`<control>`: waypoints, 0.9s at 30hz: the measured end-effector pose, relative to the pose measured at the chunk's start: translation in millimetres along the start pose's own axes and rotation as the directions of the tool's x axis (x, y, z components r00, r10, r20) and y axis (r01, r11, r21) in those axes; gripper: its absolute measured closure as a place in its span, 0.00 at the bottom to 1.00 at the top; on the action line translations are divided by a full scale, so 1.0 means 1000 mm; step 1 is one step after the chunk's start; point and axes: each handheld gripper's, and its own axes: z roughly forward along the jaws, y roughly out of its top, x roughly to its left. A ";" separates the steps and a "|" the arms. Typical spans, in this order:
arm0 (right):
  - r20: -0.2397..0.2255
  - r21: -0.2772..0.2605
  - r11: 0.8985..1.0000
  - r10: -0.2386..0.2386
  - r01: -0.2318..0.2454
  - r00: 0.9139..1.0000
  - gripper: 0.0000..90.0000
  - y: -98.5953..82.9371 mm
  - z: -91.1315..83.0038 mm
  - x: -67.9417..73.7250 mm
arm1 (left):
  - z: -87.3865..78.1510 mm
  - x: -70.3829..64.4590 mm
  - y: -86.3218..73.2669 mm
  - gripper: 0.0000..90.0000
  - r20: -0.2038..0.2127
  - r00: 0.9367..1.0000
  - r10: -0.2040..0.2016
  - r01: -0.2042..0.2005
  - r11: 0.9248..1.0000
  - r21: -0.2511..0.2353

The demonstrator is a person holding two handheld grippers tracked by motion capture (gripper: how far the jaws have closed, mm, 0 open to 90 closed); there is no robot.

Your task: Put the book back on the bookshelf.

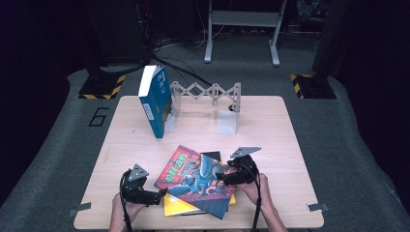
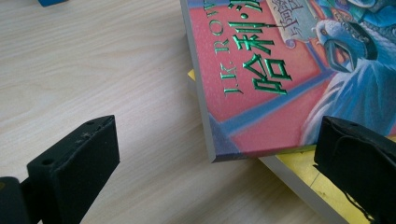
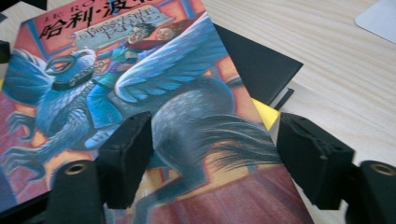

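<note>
In the high view the desk [image 1: 270, 125] is lit brightly from above while the room around it falls to near black, most of all at the left and right edges. Shadows under the standing blue book [image 1: 155, 101] are short and soft. That view is small and slightly soft. In both gripper views the black jaws at the bottom are blurred, and green foil letters on the red book [image 2: 261, 70] catch glare.

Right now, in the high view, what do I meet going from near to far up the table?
Yellow book → red picture book → white block → blue book standing upright → folding grey rack.
</note>
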 end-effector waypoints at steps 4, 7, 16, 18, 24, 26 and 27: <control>-0.004 -0.005 1.000 0.004 -0.004 1.000 0.33 -0.001 0.000 -0.001 | 0.001 0.002 -0.002 0.00 0.007 1.000 -0.010 0.010 1.000 -0.013; -0.004 -0.009 1.000 0.011 -0.011 1.000 0.34 -0.001 -0.001 -0.002 | 0.002 0.004 -0.003 0.00 0.023 1.000 -0.012 0.013 1.000 -0.018; -0.013 -0.022 0.999 0.025 -0.025 1.000 0.36 -0.006 -0.004 -0.003 | 0.004 0.006 -0.001 0.00 0.014 1.000 -0.018 0.018 1.000 -0.023; -0.013 -0.023 0.999 0.028 -0.028 1.000 0.37 -0.007 -0.004 -0.003 | 0.003 0.006 -0.001 0.00 0.012 1.000 -0.011 0.011 1.000 -0.018; -0.026 -0.029 0.999 0.036 -0.037 0.999 0.37 -0.008 -0.004 -0.005 | 0.004 0.001 -0.006 0.00 0.000 1.000 0.012 -0.012 1.000 0.016; -0.029 -0.031 0.999 0.039 -0.040 0.999 0.37 -0.008 -0.004 -0.005 | 0.004 0.001 -0.009 0.00 -0.001 1.000 -0.001 0.001 1.000 0.014; -0.026 -0.030 0.999 0.034 -0.035 0.999 0.37 -0.008 -0.004 -0.005 | 0.005 0.002 -0.010 0.00 0.002 1.000 -0.005 0.005 1.000 0.007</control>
